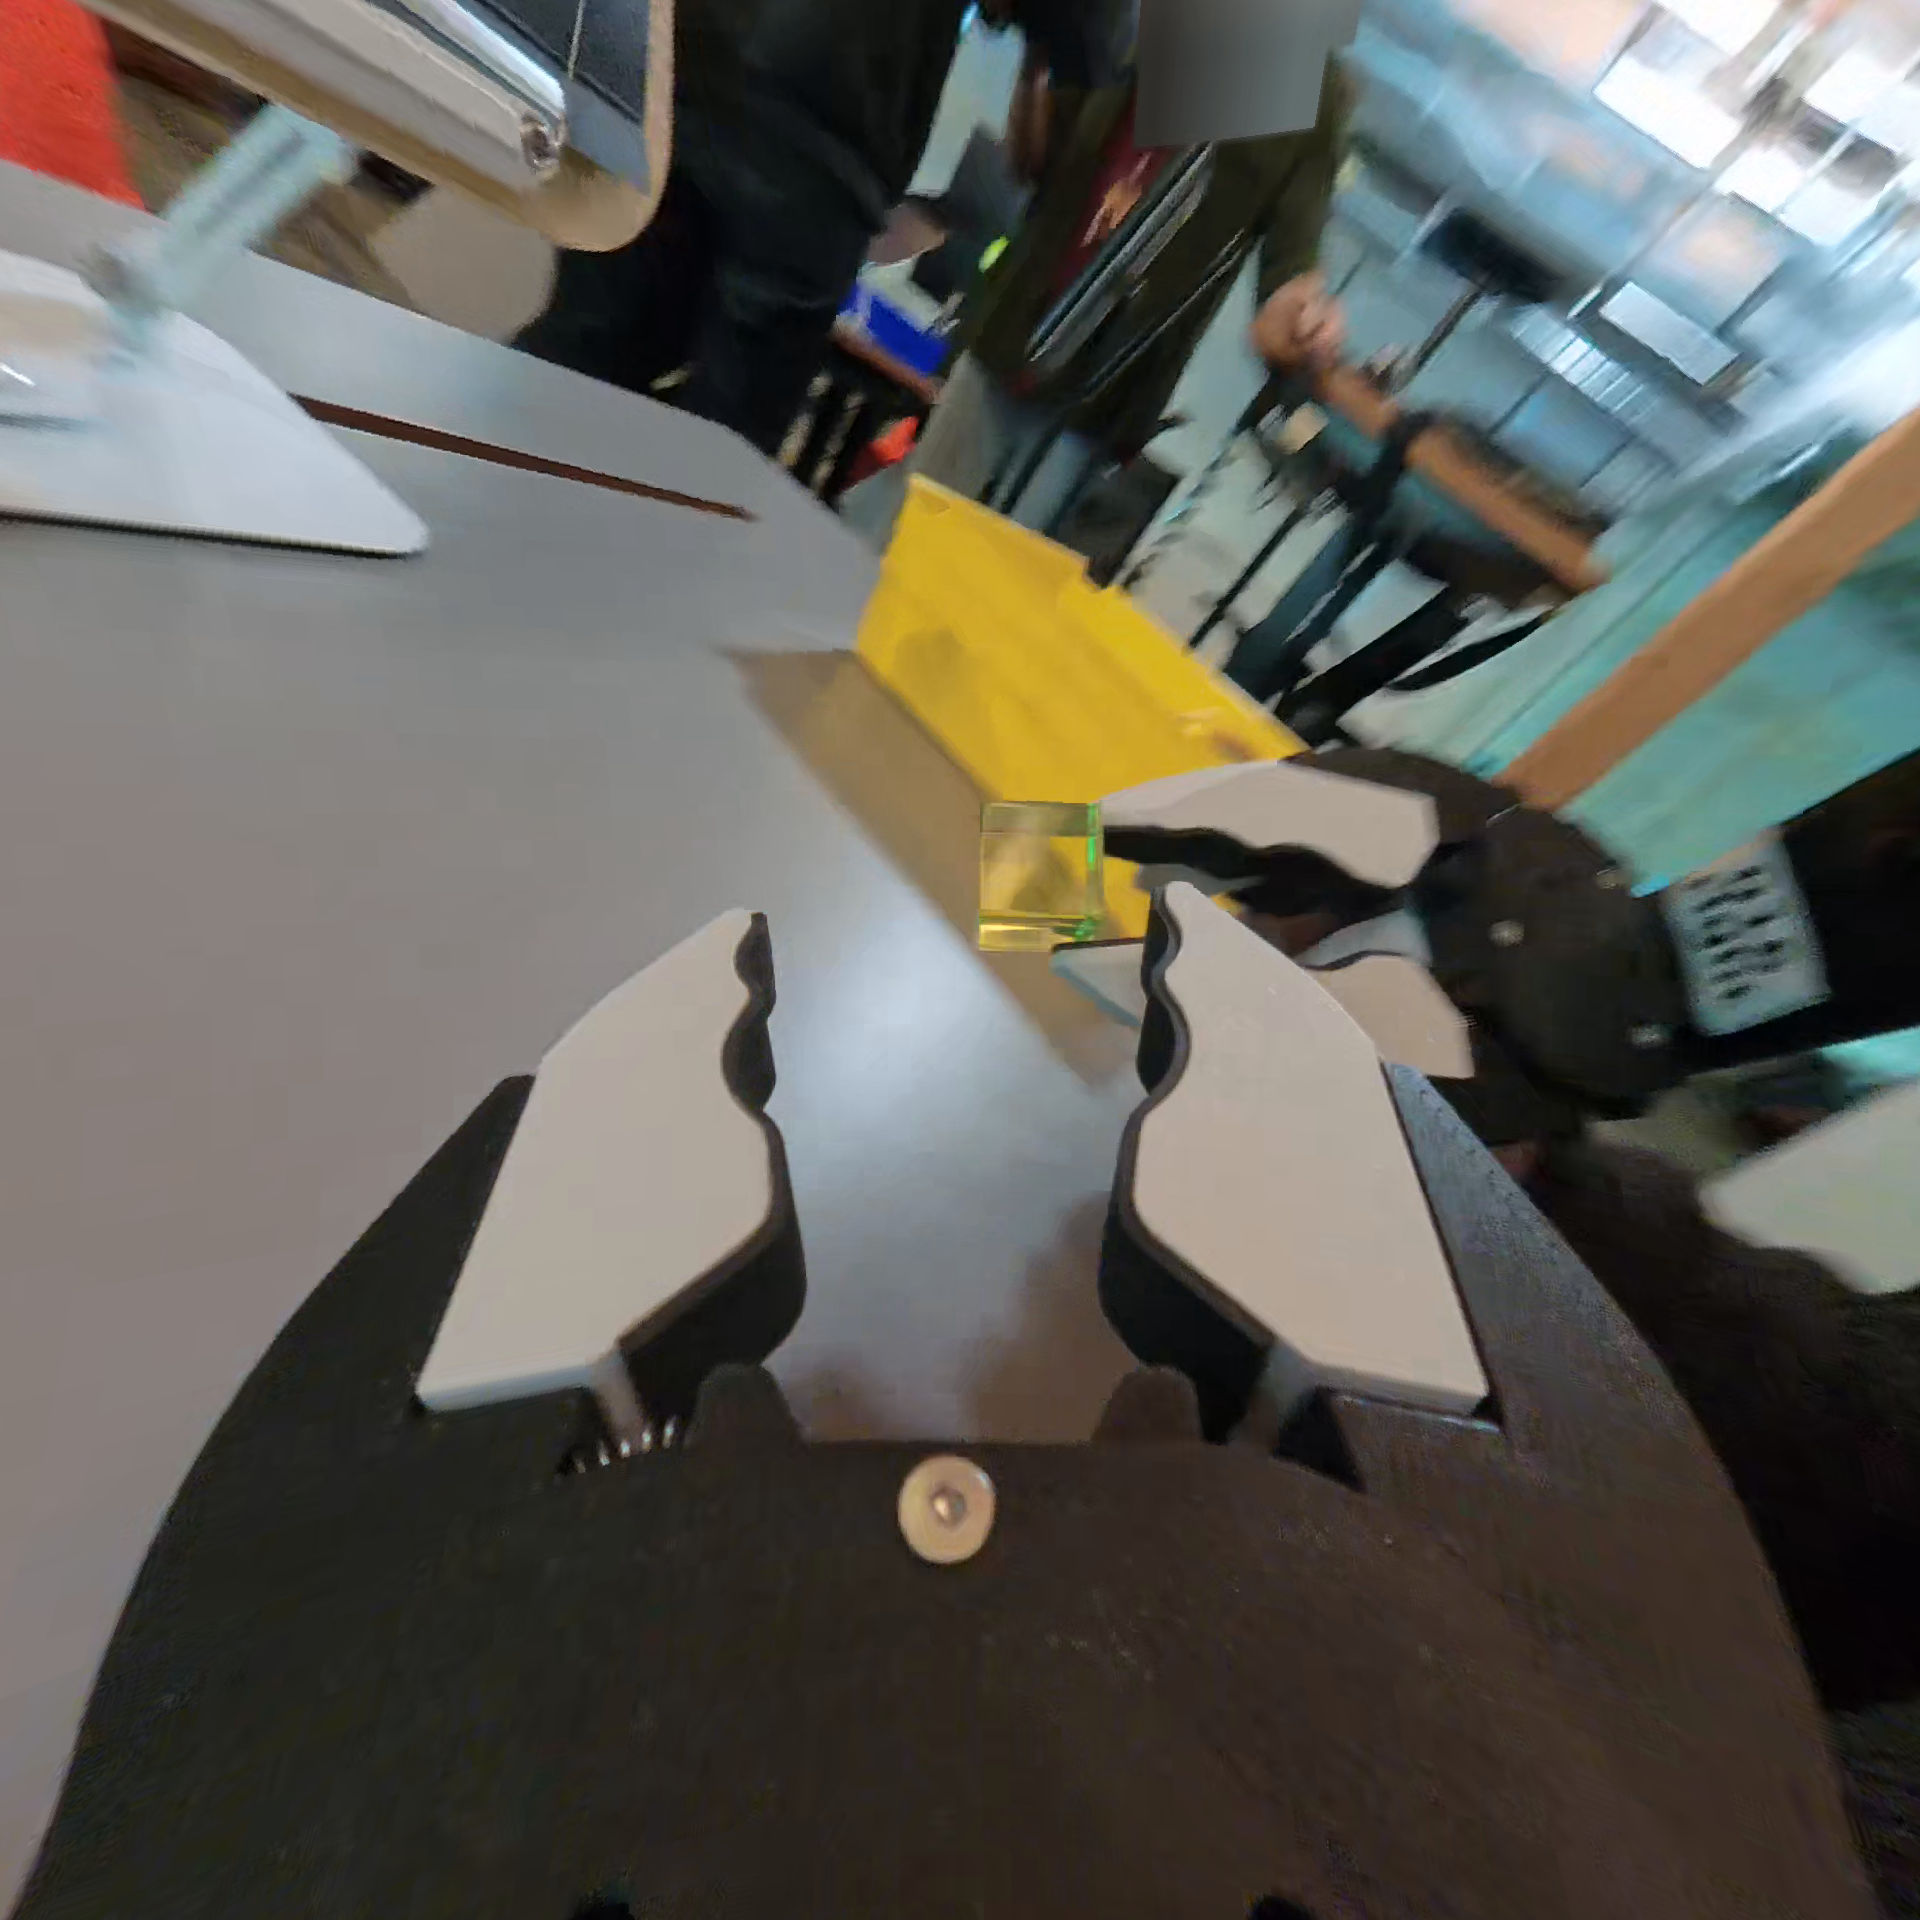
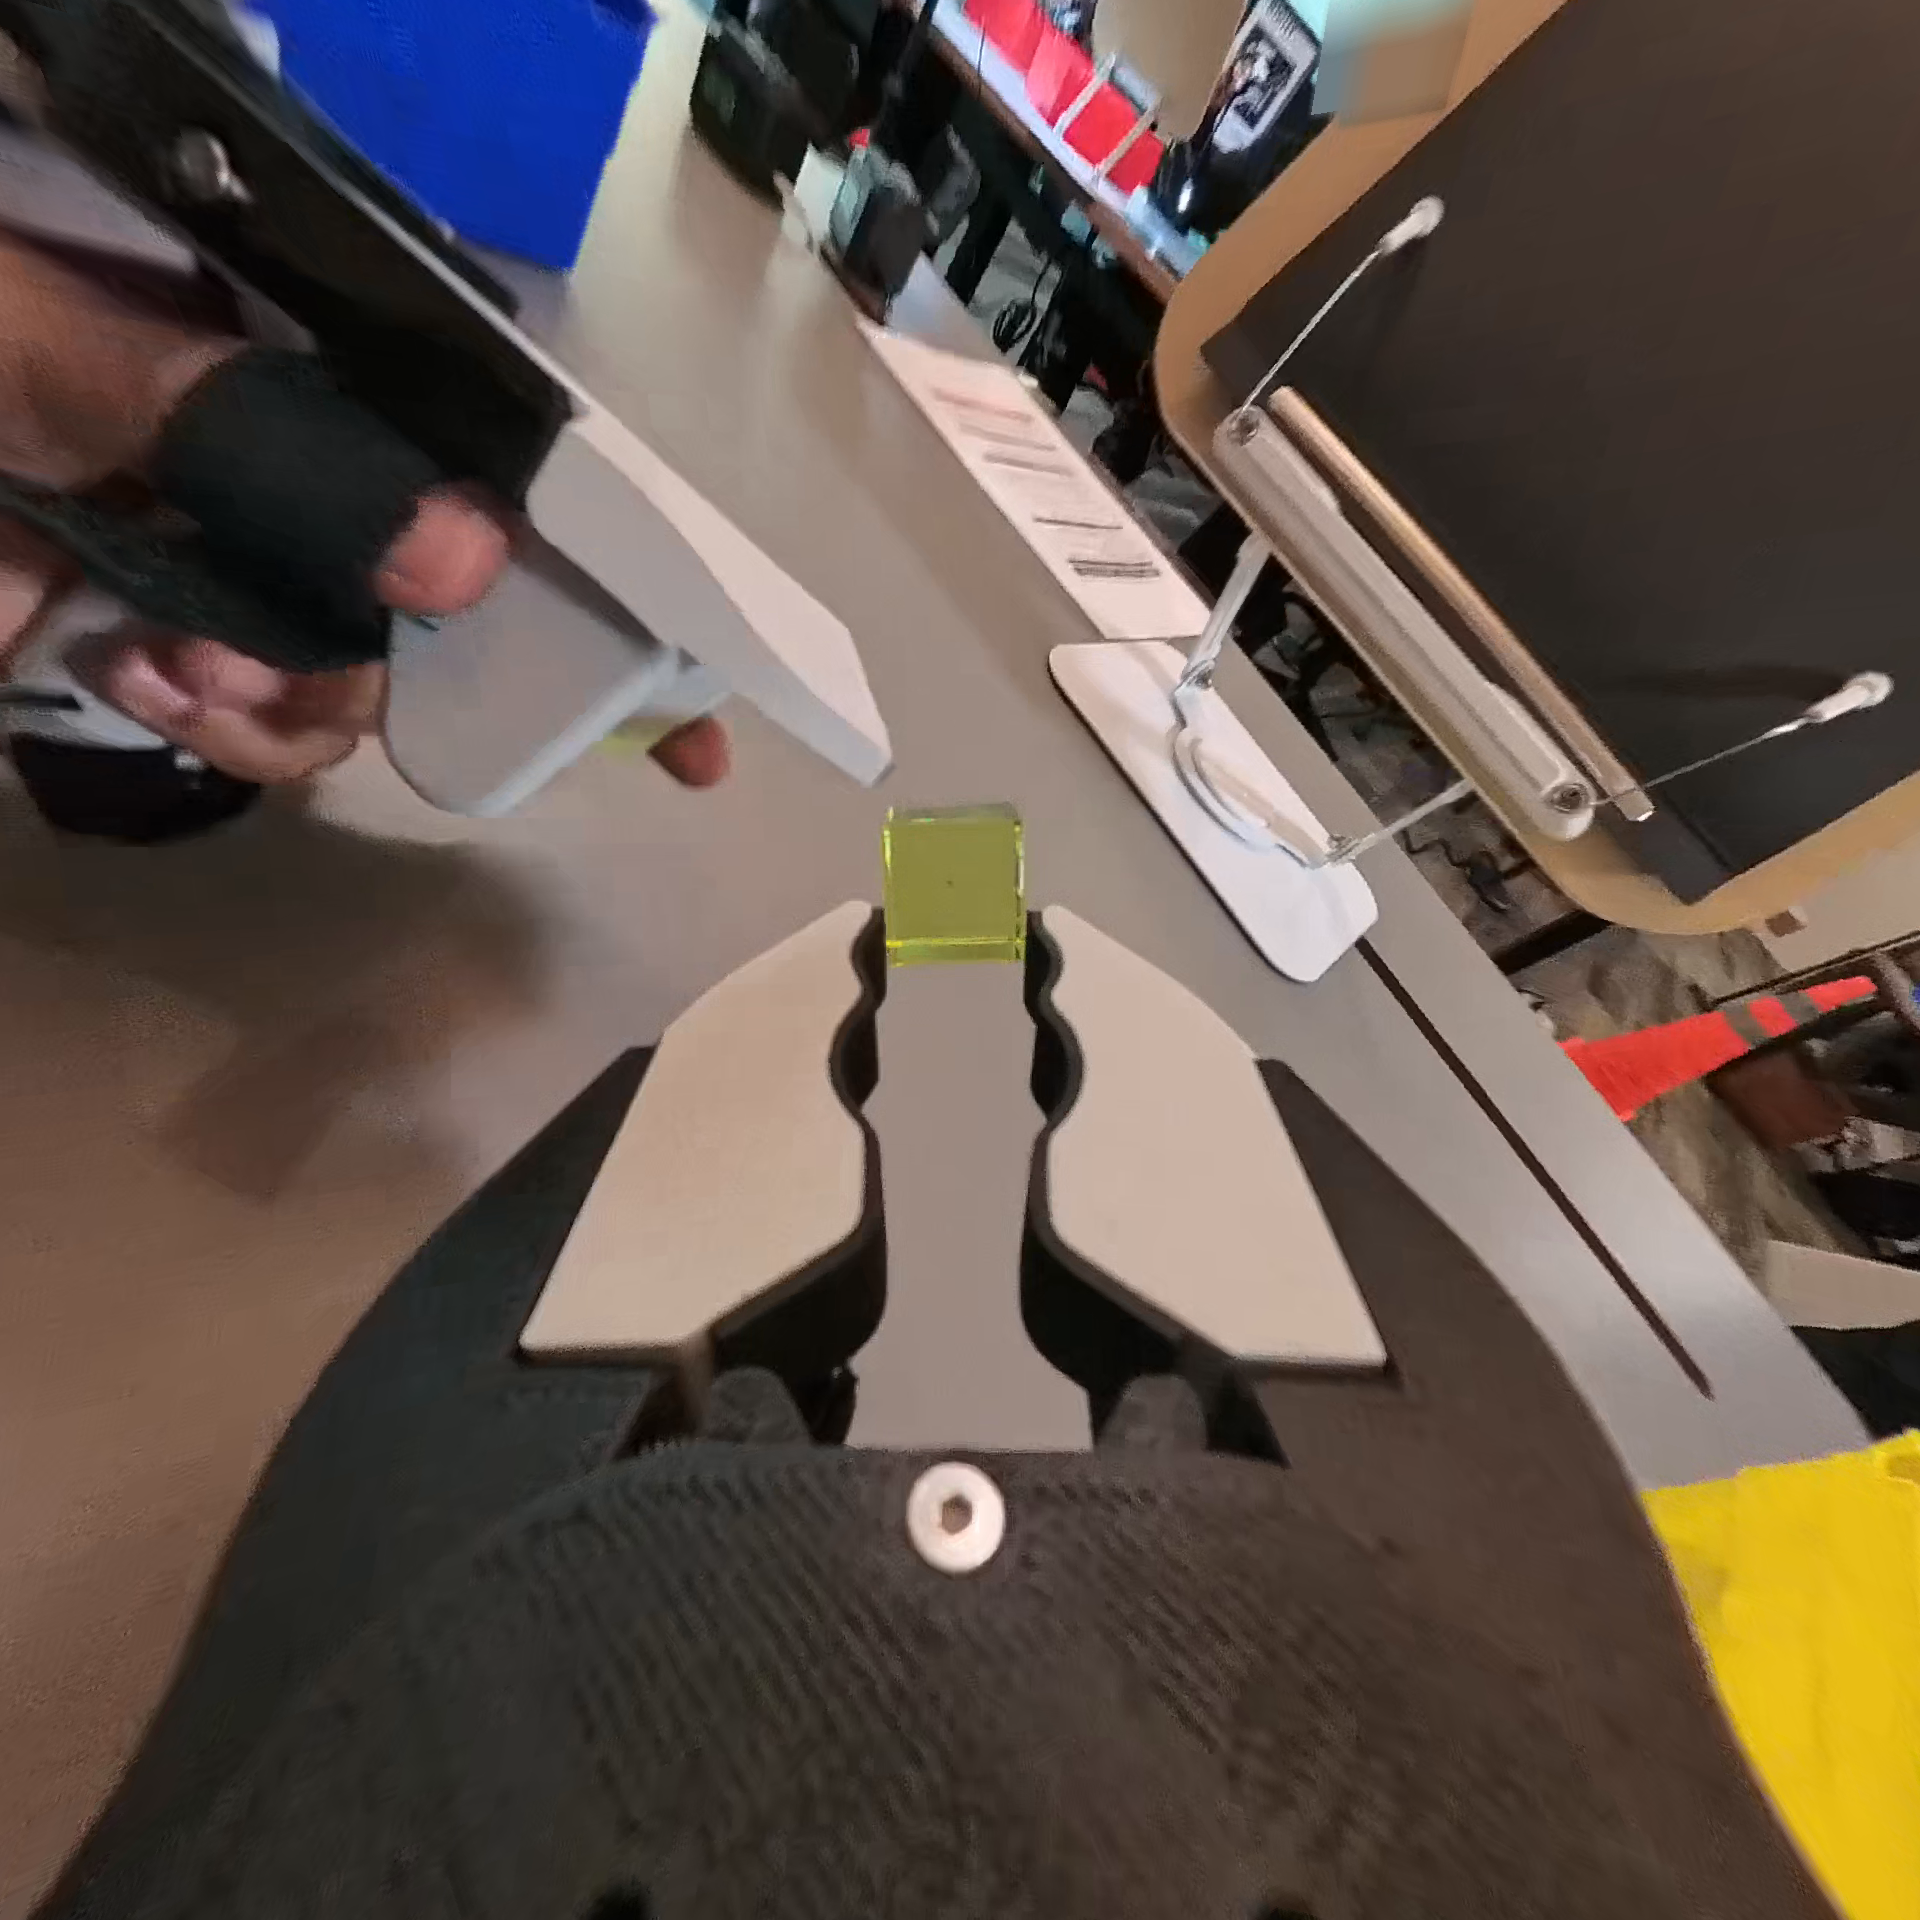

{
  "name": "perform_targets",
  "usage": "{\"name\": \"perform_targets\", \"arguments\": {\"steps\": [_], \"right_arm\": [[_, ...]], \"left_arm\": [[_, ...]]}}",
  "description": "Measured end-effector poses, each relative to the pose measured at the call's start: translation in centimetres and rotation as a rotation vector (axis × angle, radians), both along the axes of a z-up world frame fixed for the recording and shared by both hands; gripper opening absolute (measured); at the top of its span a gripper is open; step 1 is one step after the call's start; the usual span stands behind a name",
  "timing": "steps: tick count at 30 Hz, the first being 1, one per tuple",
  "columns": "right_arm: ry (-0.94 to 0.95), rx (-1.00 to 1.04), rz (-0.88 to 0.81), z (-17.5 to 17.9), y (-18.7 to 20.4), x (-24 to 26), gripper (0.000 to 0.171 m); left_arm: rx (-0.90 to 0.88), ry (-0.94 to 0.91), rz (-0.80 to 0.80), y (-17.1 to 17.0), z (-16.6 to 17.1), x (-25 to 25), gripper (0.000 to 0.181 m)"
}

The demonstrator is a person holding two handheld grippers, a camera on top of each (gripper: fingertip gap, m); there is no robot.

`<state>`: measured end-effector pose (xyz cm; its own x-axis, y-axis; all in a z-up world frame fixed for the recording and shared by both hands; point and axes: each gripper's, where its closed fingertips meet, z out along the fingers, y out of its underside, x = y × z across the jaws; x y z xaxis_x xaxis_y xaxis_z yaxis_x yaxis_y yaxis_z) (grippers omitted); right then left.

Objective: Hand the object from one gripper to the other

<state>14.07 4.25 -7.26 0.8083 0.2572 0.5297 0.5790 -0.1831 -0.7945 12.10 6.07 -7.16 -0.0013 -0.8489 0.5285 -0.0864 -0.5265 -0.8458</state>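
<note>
My right claw (image 2: 954,914) pinches a clear yellow-green cube (image 2: 954,883) at the very tips of its two grey fingers (image 2: 748,1122), one tip pressed to each side of the cube, which juts forward beyond them and hangs above the grey table (image 2: 727,343). The gap behind the cube runs narrow and even back to the black body of the claw. My left claw (image 1: 956,925) is spread wide with nothing between its fingers (image 1: 623,1164); only bare table shows through the gap. From its own camera the cube sits just ahead of it and a little to the right, close beyond its right fingertip but not touching it, with the right claw reaching in from the right side. In the right camera the left claw comes in from the upper left, its grey fingertips ending just short of the cube, and a hand (image 2: 270,582) in a black fingerless glove wraps its handle. Ahead and to the right of my right claw stands a white base plate (image 2: 1268,894) with a wire stand, and a yellow sheet (image 1: 1018,644) lies at the table's edge beyond the cube as the left camera sees it.
</note>
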Motion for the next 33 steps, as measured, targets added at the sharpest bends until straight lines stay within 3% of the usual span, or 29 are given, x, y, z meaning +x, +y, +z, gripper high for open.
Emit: {"name": "perform_targets", "arguments": {"steps": [4, 12, 17, 27, 33], "right_arm": [[-0.147, -0.035, 0.004, -1.1, 0.1, -0.7, 0.026], [-0.388, -0.050, 0.017, -2.1, 0.1, -1.8, 0.026], [-0.398, -0.054, 0.018, -2.2, 0.0, -1.8, 0.026], [-0.387, -0.027, 0.013, -1.8, 0.1, -1.7, 0.026], [-0.279, -0.008, 0.012, -1.5, 0.2, -1.3, 0.028]], "left_arm": [[0.163, 0.103, 0.017, -0.3, -1.1, 0.1, 0.059], [0.162, 0.167, -0.043, -1.2, -2.2, 0.2, 0.043], [0.197, 0.176, -0.060, -1.5, -2.3, 0.3, 0.030], [0.238, 0.165, -0.050, -1.4, -2.1, 0.2, 0.030], [0.201, 0.152, -0.002, -0.3, -1.9, -0.1, 0.030]]}}
